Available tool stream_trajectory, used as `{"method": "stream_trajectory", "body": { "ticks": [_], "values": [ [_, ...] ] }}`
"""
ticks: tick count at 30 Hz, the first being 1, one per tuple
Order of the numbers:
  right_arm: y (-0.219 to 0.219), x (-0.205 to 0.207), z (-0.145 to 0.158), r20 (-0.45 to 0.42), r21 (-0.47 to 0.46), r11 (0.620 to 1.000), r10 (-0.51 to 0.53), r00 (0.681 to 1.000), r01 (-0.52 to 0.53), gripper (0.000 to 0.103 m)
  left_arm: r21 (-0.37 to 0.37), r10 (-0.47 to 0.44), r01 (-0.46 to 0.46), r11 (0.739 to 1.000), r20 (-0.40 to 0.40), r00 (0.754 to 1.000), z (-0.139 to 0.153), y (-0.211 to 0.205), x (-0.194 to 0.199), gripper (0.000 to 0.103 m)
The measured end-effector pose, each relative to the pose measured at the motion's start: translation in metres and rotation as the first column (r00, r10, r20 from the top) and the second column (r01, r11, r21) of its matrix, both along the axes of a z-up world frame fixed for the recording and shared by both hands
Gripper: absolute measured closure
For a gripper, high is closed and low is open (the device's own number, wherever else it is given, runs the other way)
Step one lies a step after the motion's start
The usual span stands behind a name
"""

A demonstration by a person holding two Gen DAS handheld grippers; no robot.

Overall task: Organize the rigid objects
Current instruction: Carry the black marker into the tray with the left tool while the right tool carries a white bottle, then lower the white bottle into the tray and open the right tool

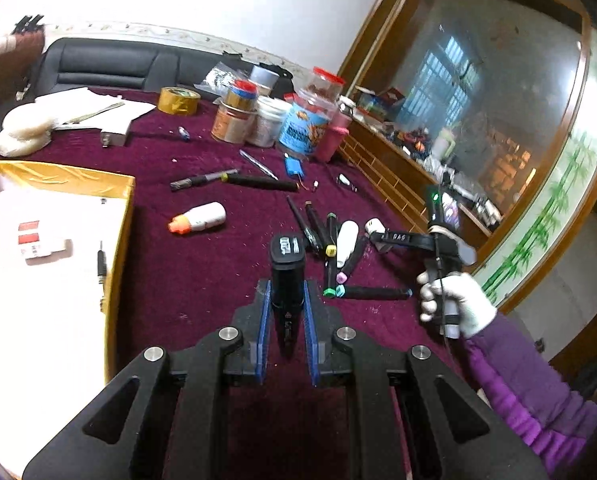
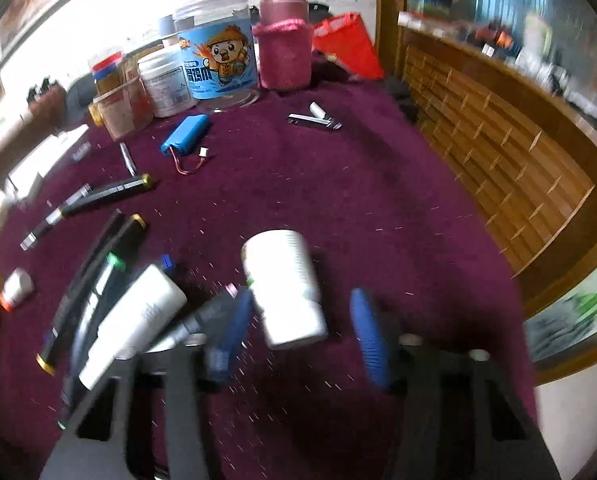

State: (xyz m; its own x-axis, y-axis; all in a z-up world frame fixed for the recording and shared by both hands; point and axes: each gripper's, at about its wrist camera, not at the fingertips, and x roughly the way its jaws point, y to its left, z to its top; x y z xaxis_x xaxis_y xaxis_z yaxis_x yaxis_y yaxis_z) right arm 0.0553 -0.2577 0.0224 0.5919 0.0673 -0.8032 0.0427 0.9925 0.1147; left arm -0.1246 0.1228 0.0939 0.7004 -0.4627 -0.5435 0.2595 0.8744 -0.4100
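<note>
My left gripper (image 1: 285, 300) is shut on a black marker (image 1: 286, 276), held above the maroon tablecloth (image 1: 202, 272). To its left stands a gold-walled box (image 1: 118, 248) with a white floor holding a small box and a pen. A pile of markers (image 1: 330, 248) and a white tube (image 1: 347, 242) lie ahead. My right gripper (image 2: 304, 320) is open, its blue pads either side of a small white bottle (image 2: 286, 288) lying on the cloth. The right gripper also shows in the left wrist view (image 1: 378, 236), held by a white-gloved hand.
Jars, cans and a pink-sleeved flask (image 2: 284, 46) cluster at the back. A blue battery pack (image 2: 186, 134), a nail clipper (image 2: 314, 120), a white orange-capped bottle (image 1: 198, 219), more markers (image 1: 234, 181) and a tape roll (image 1: 178, 100) lie on the cloth. A wooden cabinet (image 2: 498, 152) stands on the right.
</note>
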Motion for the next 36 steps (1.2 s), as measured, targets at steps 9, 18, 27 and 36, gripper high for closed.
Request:
{"method": "stream_trajectory", "body": {
  "ticks": [9, 18, 27, 36],
  "values": [
    [-0.017, -0.038, 0.03, 0.04, 0.196, 0.98, 0.01, 0.999, -0.018, 0.074, -0.137, 0.12, -0.117, 0.984, 0.016, 0.993, 0.028, 0.097, -0.024, 0.091],
    [0.104, -0.076, 0.081, 0.117, 0.374, 0.873, 0.291, 0.949, -0.314, 0.074, -0.083, 0.296, -0.299, 0.951, -0.05, 0.954, 0.018, 0.187, -0.003, 0.091],
    [0.295, -0.083, 0.064, 0.035, 0.447, 0.721, 0.577, 0.816, -0.529, 0.073, -0.032, 0.309, -0.324, 0.946, -0.221, 0.925, -0.022, 0.221, 0.068, 0.09],
    [0.383, -0.068, 0.045, -0.063, 0.339, 0.764, 0.601, 0.797, -0.549, 0.073, 0.071, 0.351, -0.346, 0.936, -0.279, 0.894, -0.051, 0.228, 0.127, 0.09]
  ]
}}
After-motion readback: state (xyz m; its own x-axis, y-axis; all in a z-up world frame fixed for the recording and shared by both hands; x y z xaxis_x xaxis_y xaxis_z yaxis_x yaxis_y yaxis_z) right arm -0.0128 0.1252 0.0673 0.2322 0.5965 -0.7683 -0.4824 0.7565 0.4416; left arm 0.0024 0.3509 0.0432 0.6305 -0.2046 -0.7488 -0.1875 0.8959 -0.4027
